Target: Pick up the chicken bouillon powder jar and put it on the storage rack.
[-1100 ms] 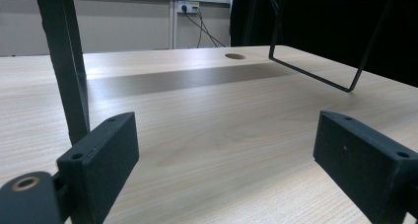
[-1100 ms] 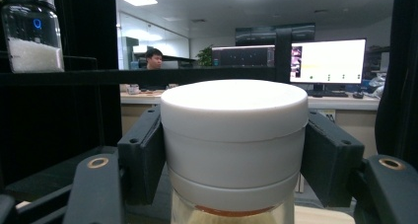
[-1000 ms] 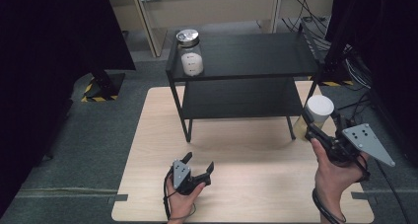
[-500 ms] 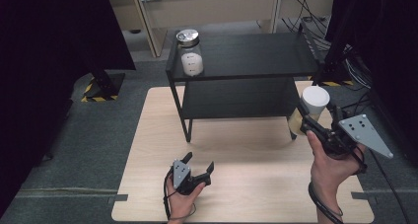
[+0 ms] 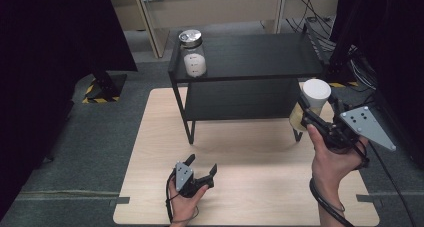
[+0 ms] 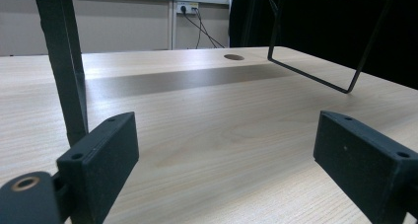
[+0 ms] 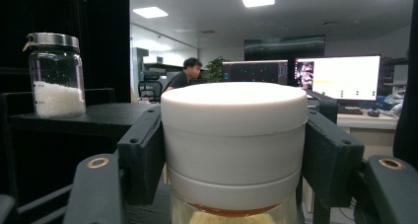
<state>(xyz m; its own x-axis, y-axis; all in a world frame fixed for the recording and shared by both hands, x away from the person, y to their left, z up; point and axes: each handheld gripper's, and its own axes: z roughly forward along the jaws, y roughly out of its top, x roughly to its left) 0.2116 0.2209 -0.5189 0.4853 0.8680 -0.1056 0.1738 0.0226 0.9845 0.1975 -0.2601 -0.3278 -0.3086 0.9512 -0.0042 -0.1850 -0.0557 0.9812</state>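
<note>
Where the wooden table (image 5: 250,152) bears a black shelf (image 5: 250,57), a glass jar (image 5: 193,54) holds white grains. The right gripper (image 5: 310,114) clamps a white-lidded jar (image 5: 312,99); the left gripper (image 5: 202,168) gapes empty

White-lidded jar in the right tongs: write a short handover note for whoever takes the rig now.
Right tongs: shut on the white-lidded jar, held in the air at the right end of the black shelf.
Left tongs: open, empty, low over the wooden table.
Done: glass jar with metal lid stands on the shelf top, left end.
Left: probably set the held jar on the shelf.
</note>
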